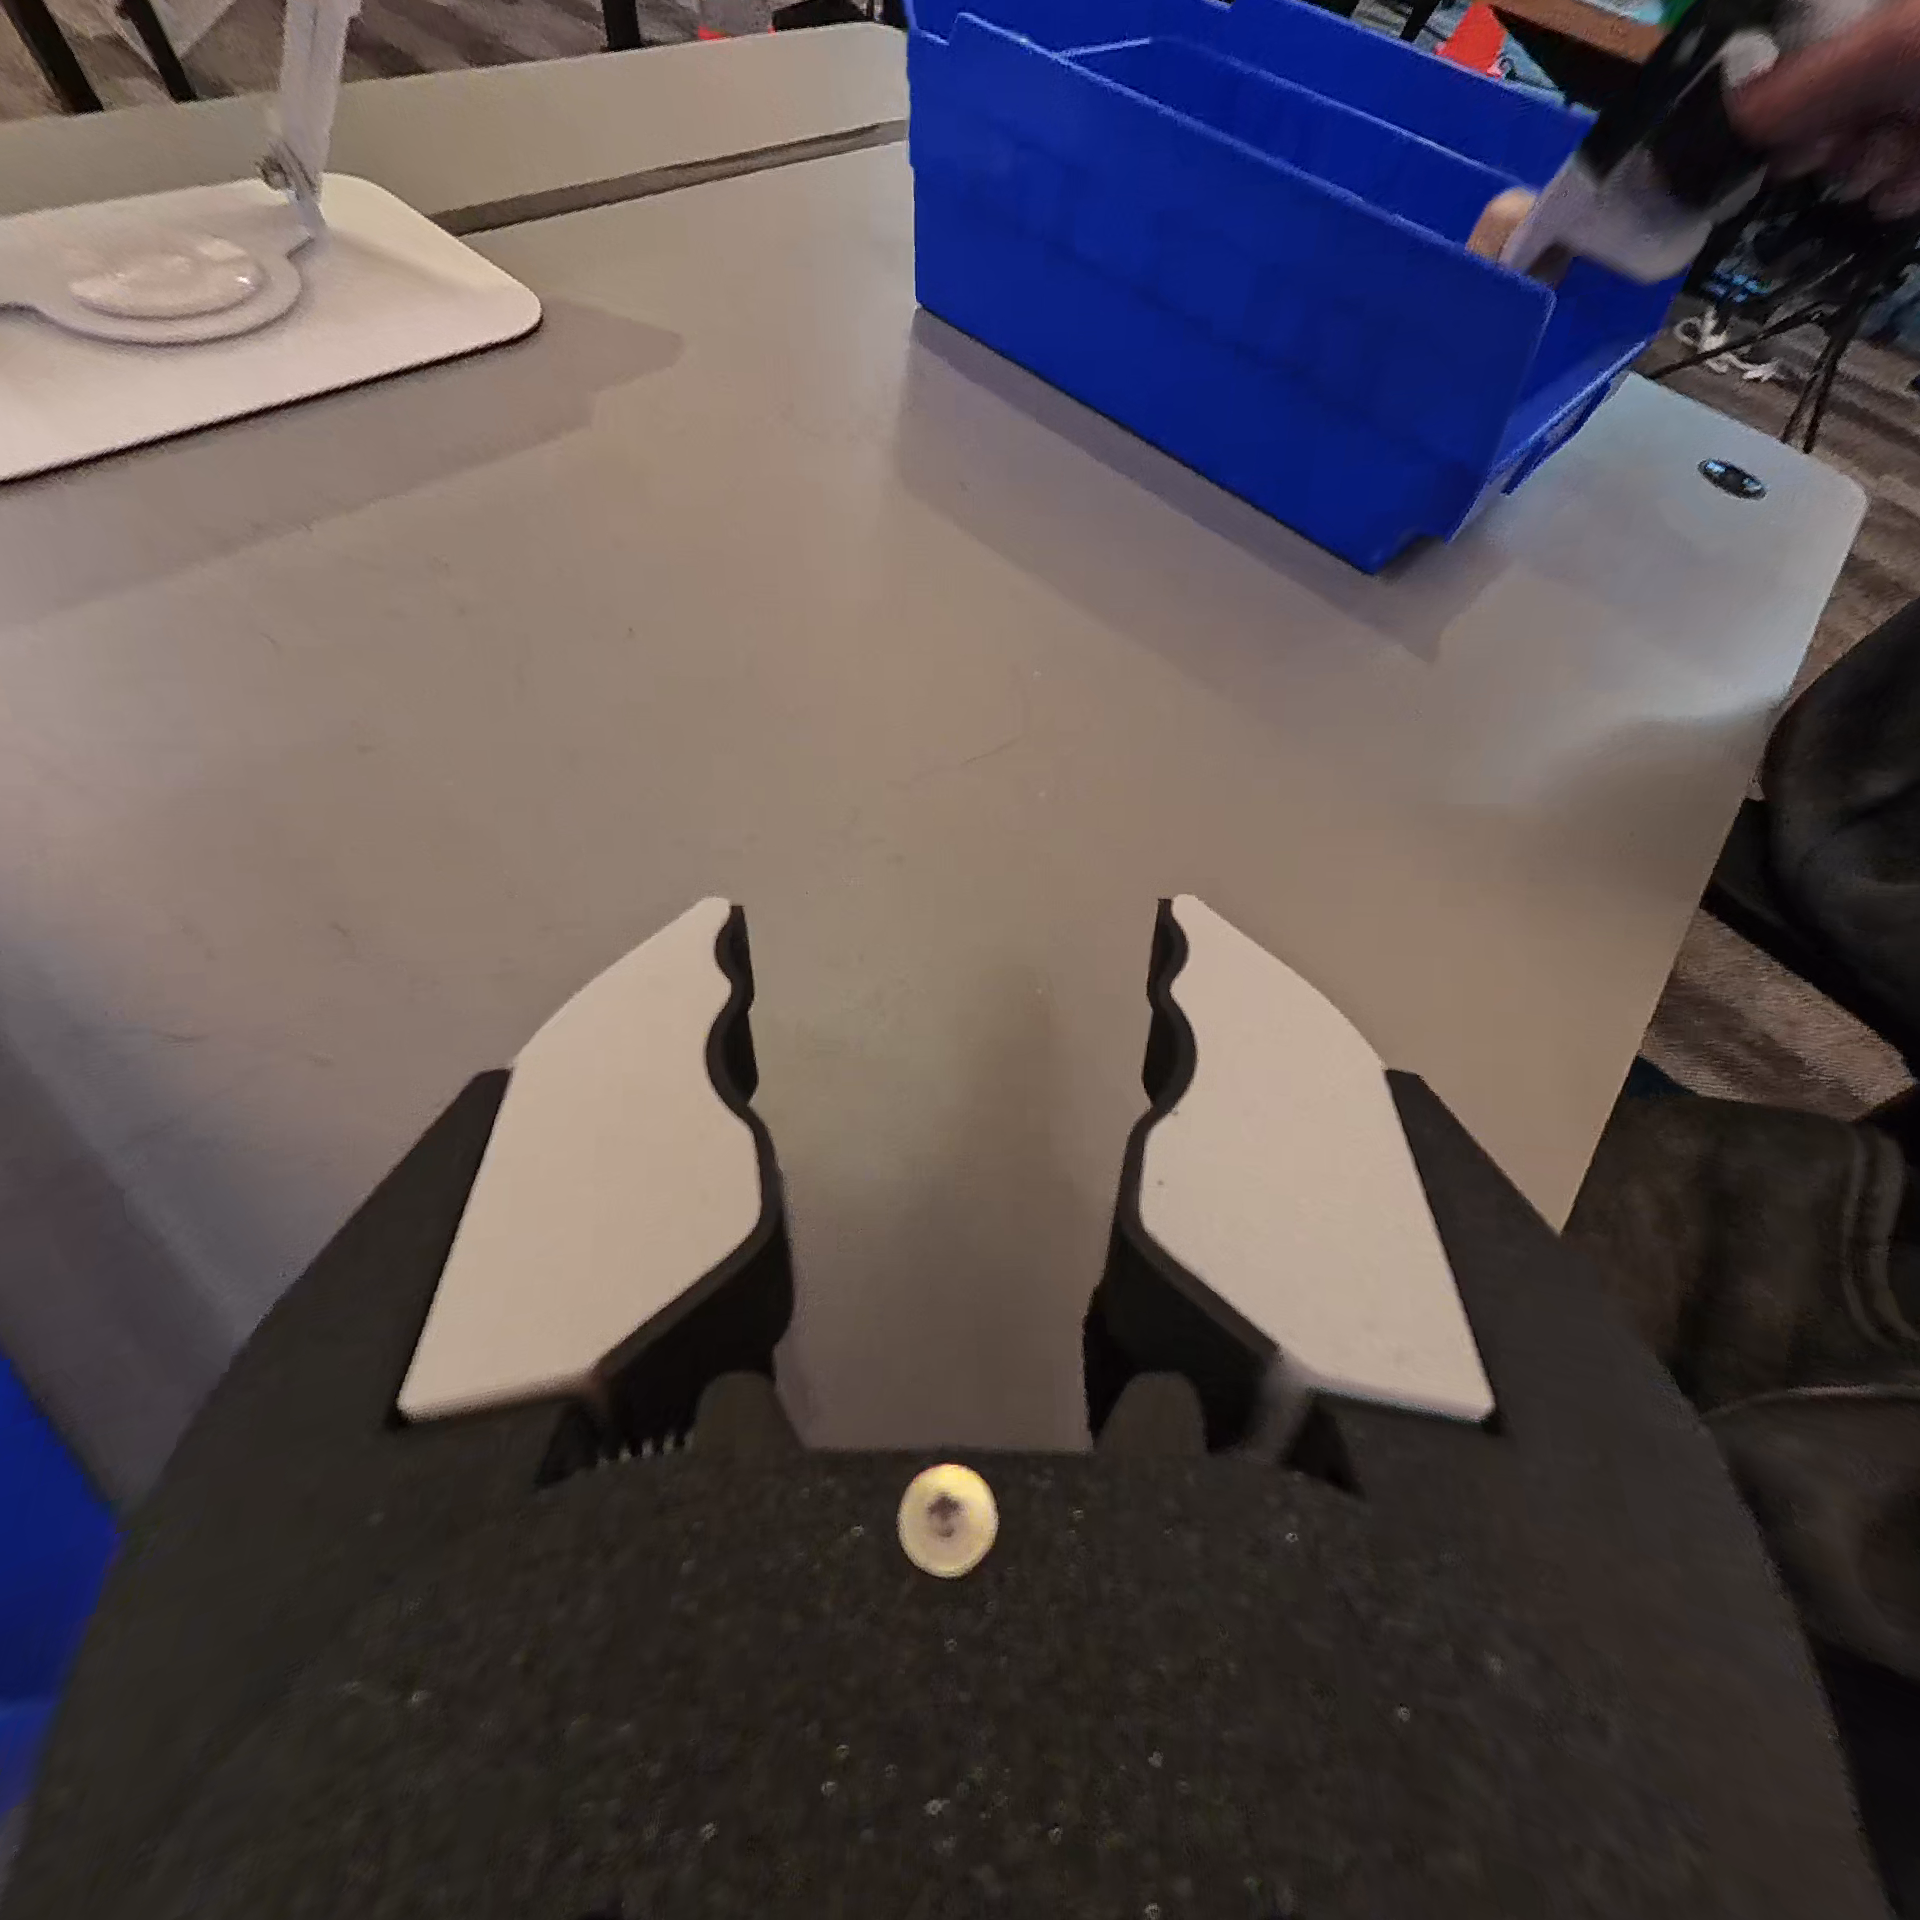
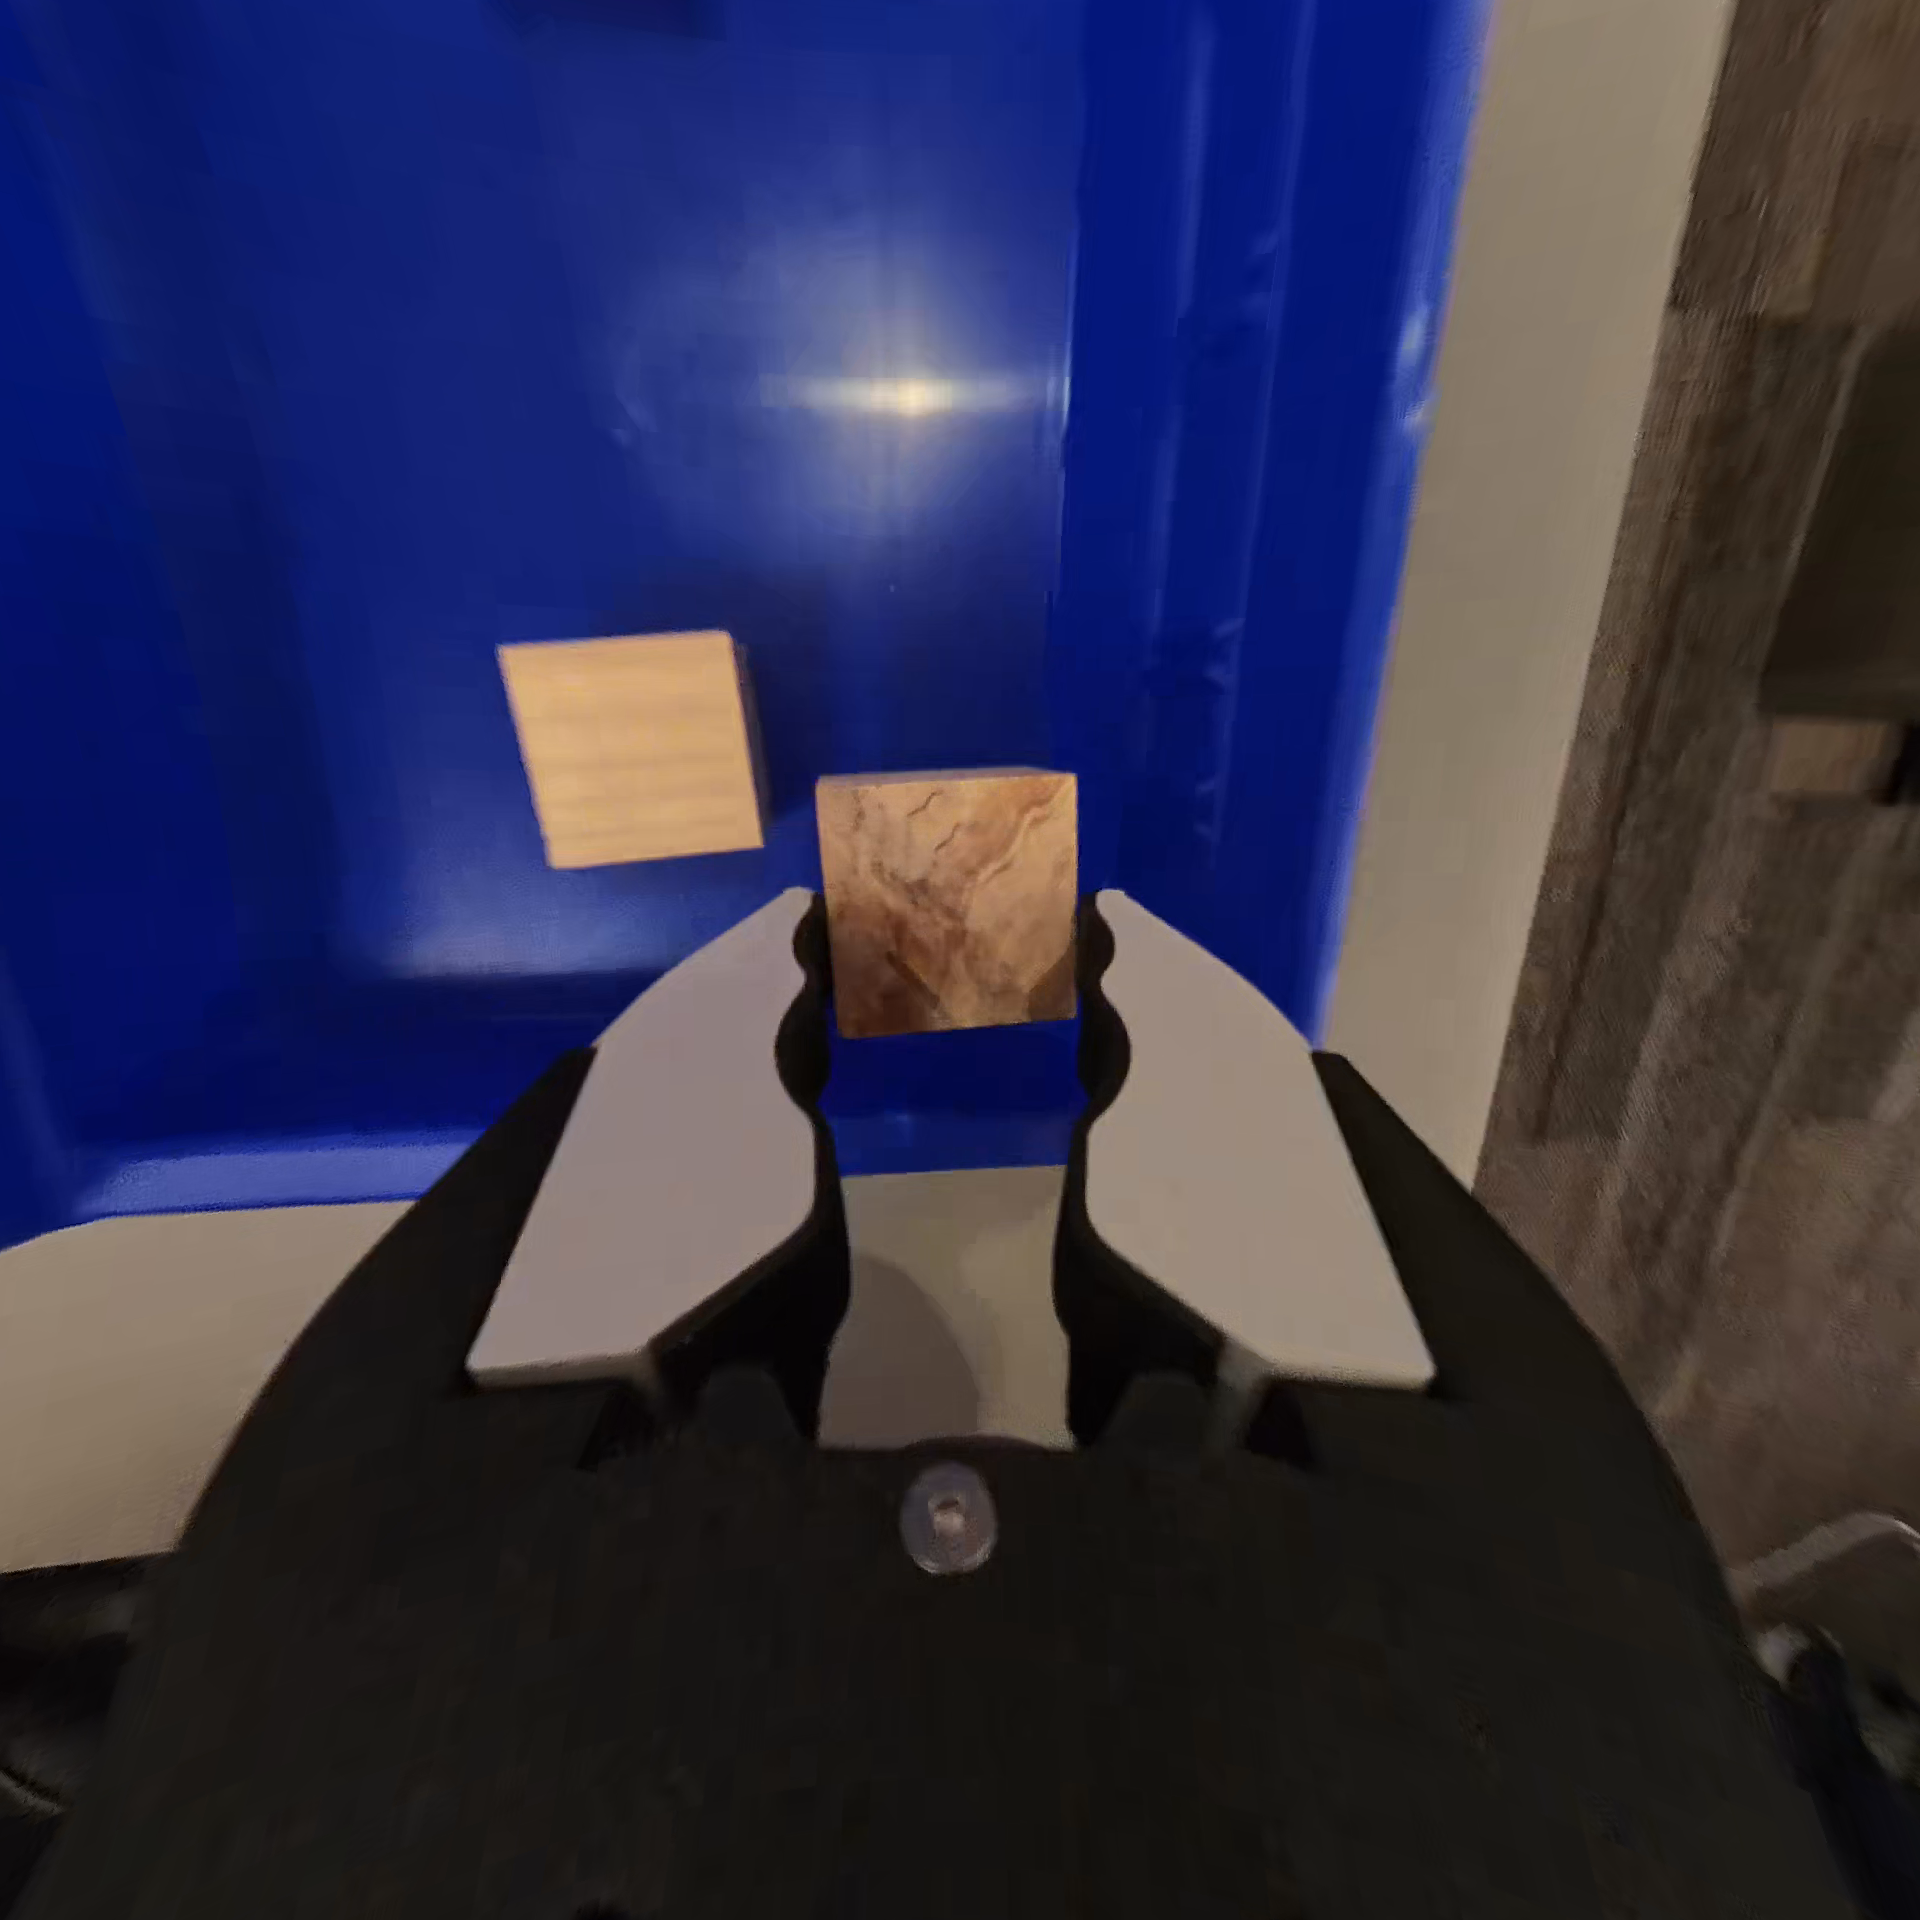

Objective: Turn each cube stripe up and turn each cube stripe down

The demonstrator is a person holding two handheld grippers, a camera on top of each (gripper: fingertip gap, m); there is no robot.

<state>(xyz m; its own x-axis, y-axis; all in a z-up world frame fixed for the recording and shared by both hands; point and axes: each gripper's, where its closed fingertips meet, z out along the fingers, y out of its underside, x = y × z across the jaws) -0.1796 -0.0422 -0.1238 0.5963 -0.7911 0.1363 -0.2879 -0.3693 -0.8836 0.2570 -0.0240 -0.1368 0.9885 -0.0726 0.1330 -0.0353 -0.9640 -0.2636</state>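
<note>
Cube [image 2: 948,902] sits between your right gripper's [image 2: 948,909] fingers, which are narrowed onto its sides and appear to hold it above the blue bin's [image 2: 312,416] floor; no stripe is visible on its facing side. A second cube [image 2: 632,746] lies just beside it, to the left, apart. Your left gripper [image 1: 948,914] hangs spread and empty over the table [image 1: 727,675], well apart from the bin. The bin wall stands close on the right.
</note>
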